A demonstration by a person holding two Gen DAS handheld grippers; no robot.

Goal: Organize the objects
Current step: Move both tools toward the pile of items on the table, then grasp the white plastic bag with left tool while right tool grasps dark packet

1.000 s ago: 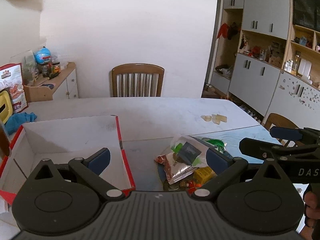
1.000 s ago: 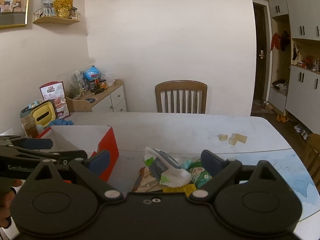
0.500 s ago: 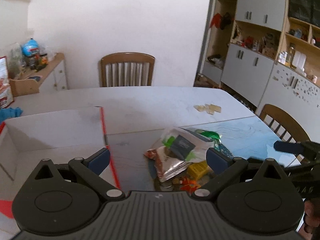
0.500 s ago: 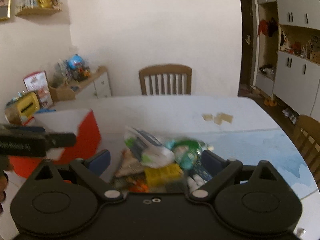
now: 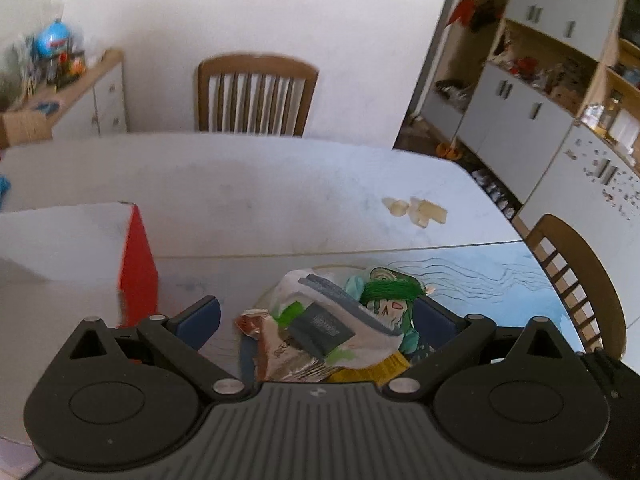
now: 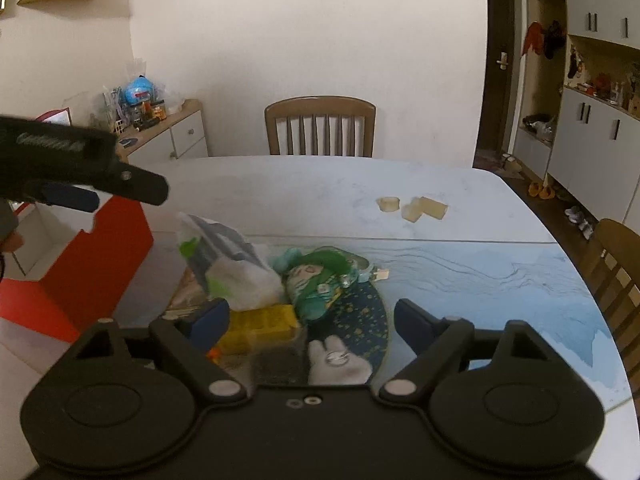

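A pile of small items lies on the table's blue mat: a white-and-green packet [image 6: 236, 272], a green-haired doll [image 6: 320, 276], a yellow block [image 6: 260, 322] and a foil snack bag [image 5: 280, 352]. My right gripper [image 6: 312, 320] hovers low over the near side of the pile. Its jaws are closing around the yellow block and the doll's dark skirt, pads not touching. My left gripper [image 5: 316, 320] is open above the packet [image 5: 320, 328] and holds nothing. From the right wrist view the left gripper [image 6: 120, 192] reaches in at upper left. A red-and-white box [image 6: 100, 248] stands open left of the pile.
Small yellowish pieces [image 6: 416, 208] lie on the white tabletop [image 6: 320, 184] beyond the pile. A wooden chair [image 6: 320, 128] stands at the far side, another chair [image 5: 576, 280] at the right edge. A cluttered sideboard [image 6: 160, 128] is at left, cabinets at right.
Both grippers have come forward and down over the pile. The left one swung right, away from the box. The right gripper's jaws have narrowed a little.
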